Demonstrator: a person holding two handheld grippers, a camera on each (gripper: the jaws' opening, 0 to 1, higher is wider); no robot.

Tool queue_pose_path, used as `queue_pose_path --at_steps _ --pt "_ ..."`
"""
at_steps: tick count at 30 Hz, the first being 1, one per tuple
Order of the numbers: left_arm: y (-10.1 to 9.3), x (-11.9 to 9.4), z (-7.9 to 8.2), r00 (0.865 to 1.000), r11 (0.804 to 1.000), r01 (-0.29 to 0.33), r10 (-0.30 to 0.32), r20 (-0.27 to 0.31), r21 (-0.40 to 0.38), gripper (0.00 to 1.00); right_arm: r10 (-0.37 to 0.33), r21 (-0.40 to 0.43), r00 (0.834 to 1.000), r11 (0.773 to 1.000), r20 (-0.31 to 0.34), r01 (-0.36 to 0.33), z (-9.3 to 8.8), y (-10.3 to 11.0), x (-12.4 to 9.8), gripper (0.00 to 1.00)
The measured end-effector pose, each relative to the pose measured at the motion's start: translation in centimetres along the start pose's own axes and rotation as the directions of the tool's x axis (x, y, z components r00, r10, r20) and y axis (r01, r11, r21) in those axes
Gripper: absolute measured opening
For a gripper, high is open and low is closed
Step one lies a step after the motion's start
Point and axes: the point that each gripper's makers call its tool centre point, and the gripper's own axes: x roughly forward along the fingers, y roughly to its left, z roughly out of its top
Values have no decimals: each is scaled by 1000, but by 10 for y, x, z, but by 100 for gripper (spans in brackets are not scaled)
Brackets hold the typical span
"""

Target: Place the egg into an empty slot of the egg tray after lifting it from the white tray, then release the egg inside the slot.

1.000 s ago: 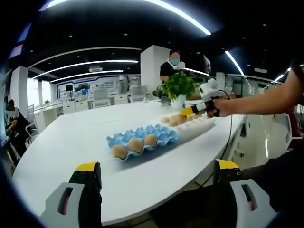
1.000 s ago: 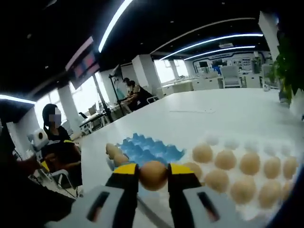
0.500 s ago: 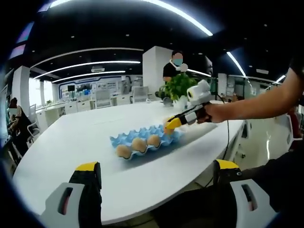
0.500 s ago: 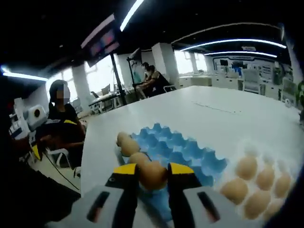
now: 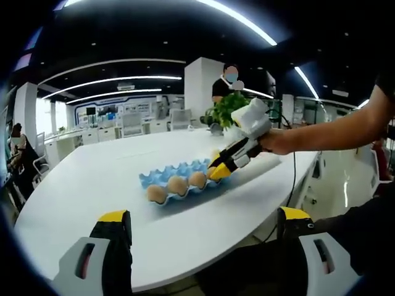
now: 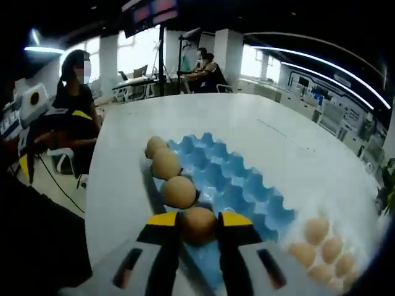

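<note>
In the right gripper view my right gripper (image 6: 199, 220) is shut on a brown egg (image 6: 199, 223), held just over the near end of the blue egg tray (image 6: 241, 185). Three eggs (image 6: 179, 192) sit in a row along the tray's left edge. The white tray (image 6: 345, 246) with several eggs lies at the lower right. In the left gripper view the right gripper (image 5: 216, 171) reaches down to the blue egg tray (image 5: 179, 179) beside its three eggs (image 5: 177, 185). My left gripper (image 5: 203, 219) stands open low at the table's front edge, with nothing between its fingers.
The trays lie on a large white oval table (image 5: 92, 179). A potted green plant (image 5: 233, 111) stands at its far side, with a person (image 5: 223, 83) behind it. Seated people (image 6: 74, 92) are beyond the table's end in the right gripper view.
My right gripper has carried the egg from the white tray over to the blue egg tray and lowered towards its near end. The left gripper has stayed put.
</note>
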Motion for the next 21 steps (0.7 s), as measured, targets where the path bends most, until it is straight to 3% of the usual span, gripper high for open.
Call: queue_pose_path --at_steps 2,6,9,16,21 --pt "0 0 -1 1000 1000 3 -3 -7 5 100 -5 23 996 1000 94 2 16 -2 -6 22" --pt "0 0 -1 1000 1000 4 -4 -9 8 100 -24 114 984 994 179 3 29 -10 -25 22" --pt "-2 2 -3 1000 1000 7 -7 -13 7 100 -12 187 972 982 233 -32 34 -8 -34 22" --pt "-11 4 -7 999 999 27 -27 -37 17 100 -23 185 960 982 278 -30 26 -13 -49 22" --pt "-13 6 -6 998 999 37 -35 -47 29 100 -67 188 947 982 313 7 18 -25 -70 22"
